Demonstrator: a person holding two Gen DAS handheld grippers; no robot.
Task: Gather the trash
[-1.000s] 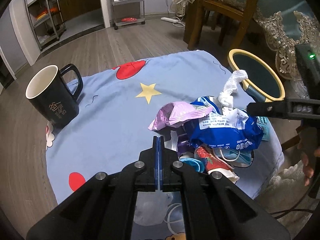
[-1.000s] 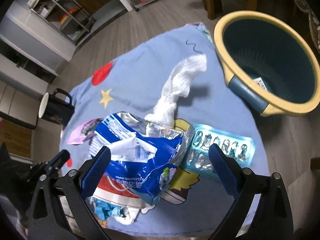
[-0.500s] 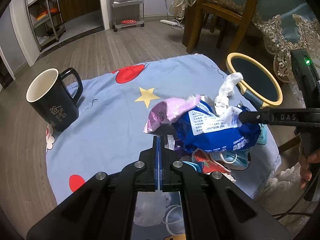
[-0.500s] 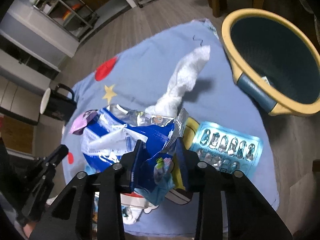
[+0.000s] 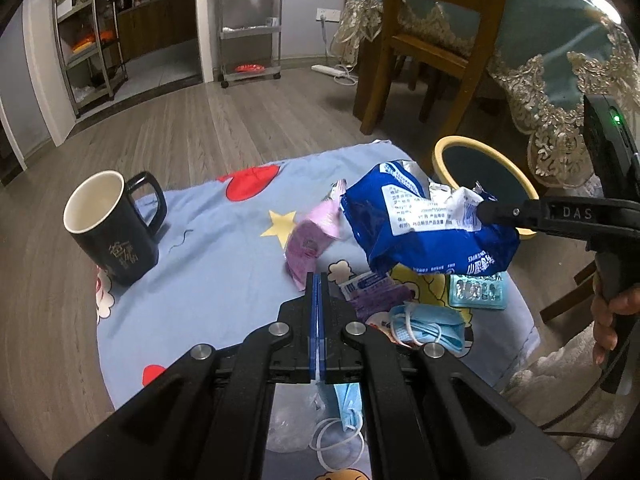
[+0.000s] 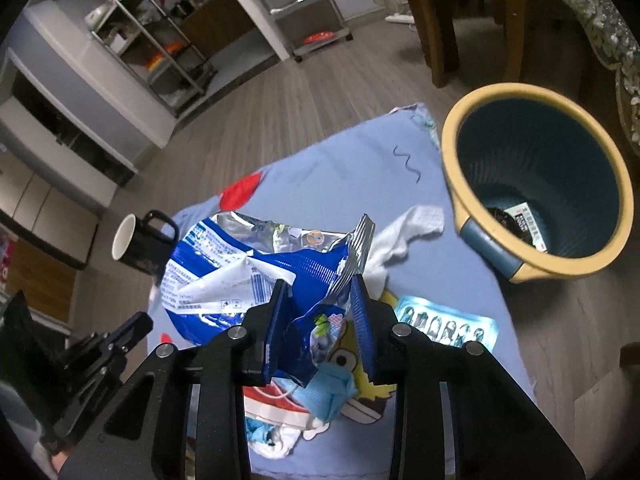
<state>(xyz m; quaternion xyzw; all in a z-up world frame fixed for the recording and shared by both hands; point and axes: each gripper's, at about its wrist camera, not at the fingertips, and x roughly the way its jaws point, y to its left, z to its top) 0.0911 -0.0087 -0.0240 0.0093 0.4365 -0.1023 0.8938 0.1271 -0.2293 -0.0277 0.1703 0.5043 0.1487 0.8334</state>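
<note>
Left gripper (image 5: 317, 312), in its own wrist view, sits with jaws fully closed, pads flat together and nothing between them, above a blue patterned cloth (image 5: 224, 264). On the cloth just ahead: a purple wrapper (image 5: 310, 240), a crumpled blue face mask (image 5: 430, 326), a blister pack (image 5: 478, 291). A black mug (image 5: 114, 226) stands upright at the cloth's left side, well apart from the trash. Right gripper (image 5: 486, 210) enters from the right, clamped on a blue snack bag (image 5: 424, 226) that hangs clear of the cloth; a hand (image 5: 614, 320) holds its grip. Yellow-rimmed bin (image 5: 480, 160) stands on the floor beyond the bag. Right wrist view: right gripper (image 6: 320, 320) has just been closing, and its blue pads now pinch a crumpled fold of the snack bag (image 6: 248, 272) between them. Bag's foil lining is exposed at the top. A white tissue (image 6: 404, 236) lies on the cloth (image 6: 344, 172) behind the bag, the blister pack (image 6: 444, 326) to the right. The bin (image 6: 492, 256) stands upright just beside the cloth's right edge, some packaging already at its bottom. Mug (image 6: 144, 242) at far left; left gripper (image 6: 132, 328) visible at lower left.
</note>
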